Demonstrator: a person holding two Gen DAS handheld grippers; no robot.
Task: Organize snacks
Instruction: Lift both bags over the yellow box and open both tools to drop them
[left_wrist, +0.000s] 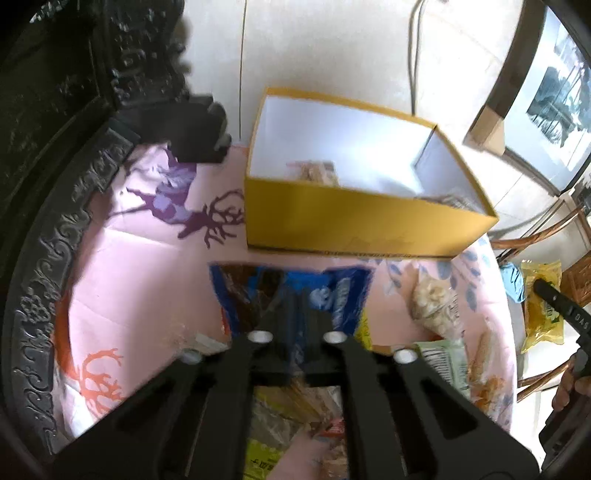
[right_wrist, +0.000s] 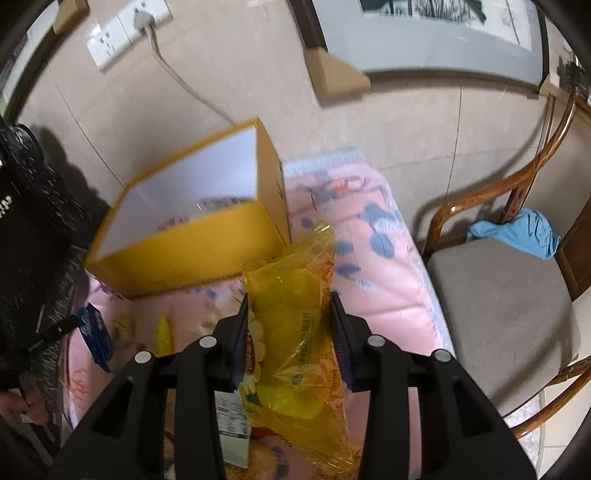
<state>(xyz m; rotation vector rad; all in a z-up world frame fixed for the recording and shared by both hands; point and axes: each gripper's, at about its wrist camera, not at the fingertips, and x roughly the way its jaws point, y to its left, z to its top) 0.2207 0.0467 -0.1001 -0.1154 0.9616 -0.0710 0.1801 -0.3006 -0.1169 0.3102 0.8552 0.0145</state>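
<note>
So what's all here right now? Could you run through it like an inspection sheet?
Surface: pink cloth with a deer pattern, covering the table.
Job's things: yellow box, open, a few snacks inside; blue packet; yellow bag.
Clutter: loose snack packets on the cloth in front of the box.
Grippers: left gripper shut on the blue packet; right gripper shut on the yellow bag.
Cables: white cable running from a wall socket behind the box.
Surroundings: wooden chair with a blue cloth on it; framed picture; dark carved furniture.
</note>
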